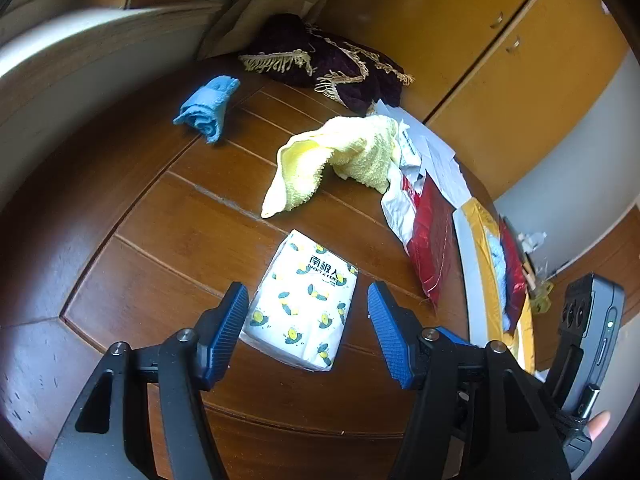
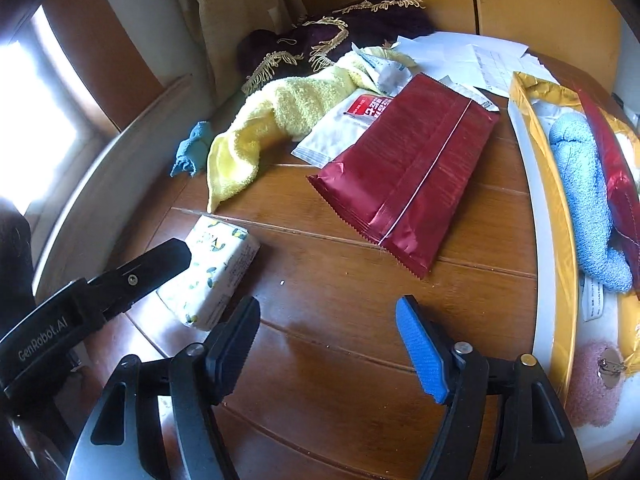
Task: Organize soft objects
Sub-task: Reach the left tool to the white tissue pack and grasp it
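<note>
Left gripper (image 1: 306,312): tilted down toward the wooden table (image 1: 168,240), jaws spread wide, one on either side of the near end of the white tissue pack (image 1: 304,300); whether the pads touch it cannot be told. A fingertip (image 1: 600,424) of the holding hand shows at the lower right of the left wrist view. Right gripper (image 2: 328,344): jaws likewise spread, holding nothing, poised over bare tabletop, with the tissue pack to its left and the dark red foil pouch (image 2: 408,176) just ahead. In the right wrist view, one black finger (image 2: 160,264) of the left gripper lies over the tissue pack. At the right, a yellow-rimmed tray (image 2: 560,216) contains a light blue towel (image 2: 588,200). Farther off, a crumpled yellow towel (image 1: 332,156) lies beside white packets (image 2: 340,128); a rolled blue cloth (image 1: 208,108) sits apart to the left. Farthest, a dark purple fringed cloth (image 1: 328,60) lies near the curtain (image 2: 236,12), and papers (image 2: 468,60) lie at the cabinet (image 1: 480,40).
</note>
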`<state>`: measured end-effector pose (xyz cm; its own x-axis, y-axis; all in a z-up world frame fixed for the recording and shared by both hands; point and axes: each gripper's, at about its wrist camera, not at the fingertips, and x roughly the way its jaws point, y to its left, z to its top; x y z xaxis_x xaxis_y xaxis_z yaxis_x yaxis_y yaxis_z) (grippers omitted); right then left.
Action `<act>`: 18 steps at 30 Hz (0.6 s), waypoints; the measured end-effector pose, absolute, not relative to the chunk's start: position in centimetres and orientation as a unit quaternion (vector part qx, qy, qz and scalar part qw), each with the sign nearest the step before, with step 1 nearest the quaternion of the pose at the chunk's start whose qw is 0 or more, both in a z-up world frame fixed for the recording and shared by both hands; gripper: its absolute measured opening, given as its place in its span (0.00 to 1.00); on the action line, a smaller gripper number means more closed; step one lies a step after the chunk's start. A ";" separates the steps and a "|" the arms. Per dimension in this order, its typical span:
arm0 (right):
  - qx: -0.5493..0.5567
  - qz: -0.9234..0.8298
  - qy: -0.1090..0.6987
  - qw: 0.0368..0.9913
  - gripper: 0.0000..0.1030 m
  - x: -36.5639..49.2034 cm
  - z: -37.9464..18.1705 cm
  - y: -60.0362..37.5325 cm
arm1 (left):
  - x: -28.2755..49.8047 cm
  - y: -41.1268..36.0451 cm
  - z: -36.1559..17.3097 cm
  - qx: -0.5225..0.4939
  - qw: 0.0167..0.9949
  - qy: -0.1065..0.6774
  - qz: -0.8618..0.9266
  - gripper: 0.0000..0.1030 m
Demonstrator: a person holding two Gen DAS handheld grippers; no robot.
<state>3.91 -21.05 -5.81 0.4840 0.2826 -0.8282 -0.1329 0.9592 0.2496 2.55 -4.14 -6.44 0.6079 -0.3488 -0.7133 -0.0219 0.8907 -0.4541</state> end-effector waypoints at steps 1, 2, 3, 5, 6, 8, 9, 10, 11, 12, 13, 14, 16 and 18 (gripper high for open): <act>0.072 0.120 0.493 0.859 0.82 3.8 -5.9 -21.0 | 2.6 -4.5 -6.4 -0.200 0.873 0.435 -0.097 0.59; 0.068 0.120 0.493 0.859 0.85 3.7 -5.9 -20.9 | 2.6 -4.8 -6.4 -0.188 0.874 0.437 -0.099 0.59; 0.064 0.119 0.494 0.859 0.90 3.6 -6.0 -20.9 | 2.5 -5.1 -6.4 -0.175 0.876 0.438 -0.099 0.59; 0.060 0.123 0.493 0.859 0.92 3.4 -6.0 -21.0 | 2.5 -5.5 -6.5 -0.159 0.879 0.440 -0.098 0.59; 0.060 0.123 0.493 0.859 0.92 3.3 -6.0 -21.1 | 2.6 -5.7 -6.7 -0.152 0.877 0.444 -0.099 0.59; 0.068 0.126 0.495 0.857 0.92 3.3 -6.0 -21.4 | 2.8 -5.9 -6.9 -0.149 0.875 0.451 -0.099 0.59; 0.069 0.130 0.495 0.856 0.92 3.3 -6.0 -21.5 | 2.8 -5.9 -7.0 -0.147 0.874 0.452 -0.097 0.59; 0.069 0.134 0.495 0.856 0.92 3.3 -6.0 -21.5 | 2.9 -6.1 -7.1 -0.144 0.874 0.454 -0.095 0.59; 0.069 0.135 0.495 0.856 0.92 3.2 -6.0 -21.6 | 2.9 -6.2 -7.2 -0.139 0.875 0.455 -0.091 0.59; 0.068 0.133 0.495 0.856 0.92 3.1 -6.0 -21.7 | 2.8 -6.4 -7.2 -0.135 0.876 0.454 -0.090 0.59; 0.068 0.132 0.493 0.857 0.92 3.0 -6.0 -21.7 | 2.8 -6.6 -7.2 -0.131 0.877 0.453 -0.090 0.59; 0.066 0.132 0.491 0.858 0.92 2.8 -6.0 -21.8 | 2.8 -6.7 -7.3 -0.127 0.877 0.454 -0.090 0.59; 0.063 0.130 0.489 0.860 0.92 2.7 -6.0 -21.7 | 2.8 -7.1 -7.4 -0.118 0.878 0.455 -0.090 0.59; 0.062 0.132 0.489 0.860 0.92 2.6 -6.0 -21.8 | 2.9 -7.2 -7.5 -0.111 0.878 0.458 -0.083 0.59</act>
